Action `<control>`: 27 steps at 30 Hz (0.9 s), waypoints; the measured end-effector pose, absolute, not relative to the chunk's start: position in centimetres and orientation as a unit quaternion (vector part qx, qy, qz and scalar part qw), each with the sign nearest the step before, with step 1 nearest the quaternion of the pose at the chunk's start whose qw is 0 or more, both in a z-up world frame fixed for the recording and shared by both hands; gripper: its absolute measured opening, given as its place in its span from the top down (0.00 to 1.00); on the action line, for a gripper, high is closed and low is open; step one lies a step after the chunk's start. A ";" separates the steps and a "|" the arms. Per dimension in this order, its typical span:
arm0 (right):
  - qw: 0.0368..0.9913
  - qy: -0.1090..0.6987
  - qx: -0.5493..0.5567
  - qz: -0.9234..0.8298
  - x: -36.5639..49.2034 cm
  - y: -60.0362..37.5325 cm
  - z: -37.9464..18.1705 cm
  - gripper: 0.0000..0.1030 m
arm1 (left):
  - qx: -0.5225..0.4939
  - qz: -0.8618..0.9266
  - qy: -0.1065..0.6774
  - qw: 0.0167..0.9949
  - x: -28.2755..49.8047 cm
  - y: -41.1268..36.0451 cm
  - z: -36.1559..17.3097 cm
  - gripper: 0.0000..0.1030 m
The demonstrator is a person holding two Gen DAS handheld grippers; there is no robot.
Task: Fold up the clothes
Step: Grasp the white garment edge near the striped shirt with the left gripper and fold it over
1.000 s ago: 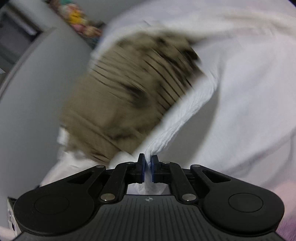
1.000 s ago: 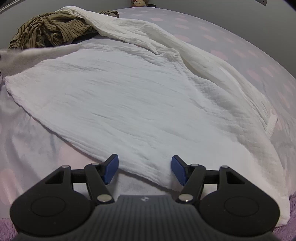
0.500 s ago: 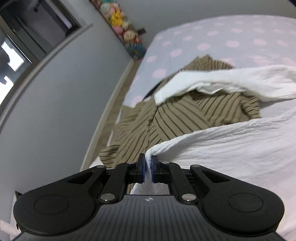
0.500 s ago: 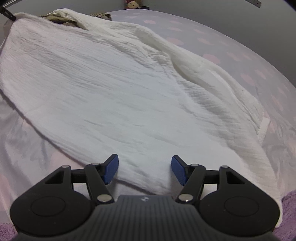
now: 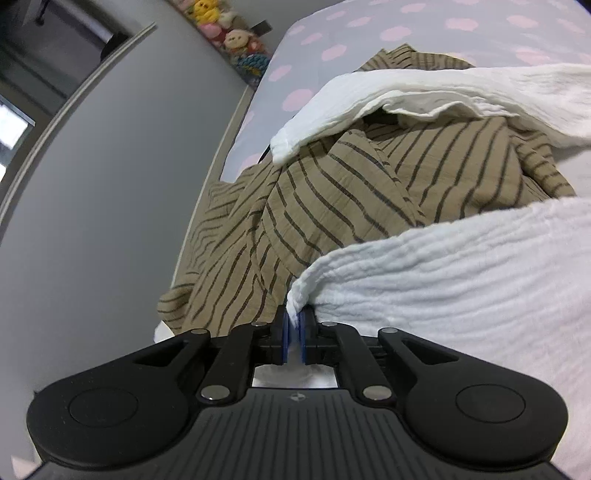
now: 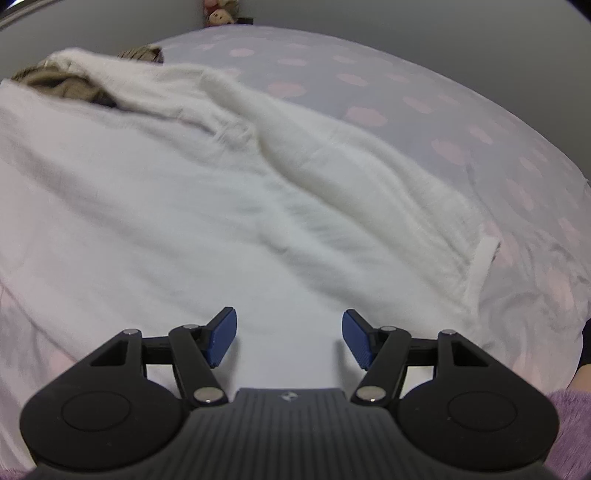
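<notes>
No readable writing anywhere; only a small round emblem on the ribbed black body behind each pair of jaws. Left gripper: jaws pressed together, pinching a corner of the white garment, whose crinkled cloth runs off to the right of the jaws. Straight ahead of those jaws and touching the white cloth, a tan striped garment lying crumpled on the bed, with another fold of the white cloth draped over its far side. Seen from the left wrist only: a row of plush toys against the grey wall, far ahead and left of the jaws, and a dark doorway at the upper left. Right gripper: jaws spread wide, blue pads hovering over the white garment, nothing between them. Seen from the right wrist only: the full spread of the white cloth over the lilac sheet with pink dots, a thick ridge running diagonally ahead and to the right of the jaws, a hem edge at far right, and a purple fuzzy sleeve at the lower right corner. Striped garment just a blurred scrap at far upper left here.
</notes>
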State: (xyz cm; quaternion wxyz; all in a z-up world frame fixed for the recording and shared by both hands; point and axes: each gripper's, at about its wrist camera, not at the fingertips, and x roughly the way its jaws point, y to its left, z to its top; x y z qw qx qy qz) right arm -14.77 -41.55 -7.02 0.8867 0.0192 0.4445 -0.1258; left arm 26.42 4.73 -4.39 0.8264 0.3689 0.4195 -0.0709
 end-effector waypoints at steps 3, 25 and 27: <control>0.890 0.435 0.026 -0.138 -14.6 -44.0 -5.6 0.36 | 0.375 -0.069 0.417 0.825 25.8 5.1 -3.2 0.71; 0.858 0.452 0.104 -0.221 -7.5 -61.5 -4.5 0.35 | 0.434 -0.098 0.373 0.814 35.3 -5.0 -2.2 0.44; 0.853 0.452 0.125 -0.232 -7.1 -63.1 -5.1 0.34 | 0.448 -0.087 0.375 0.807 36.3 -5.3 -3.4 0.46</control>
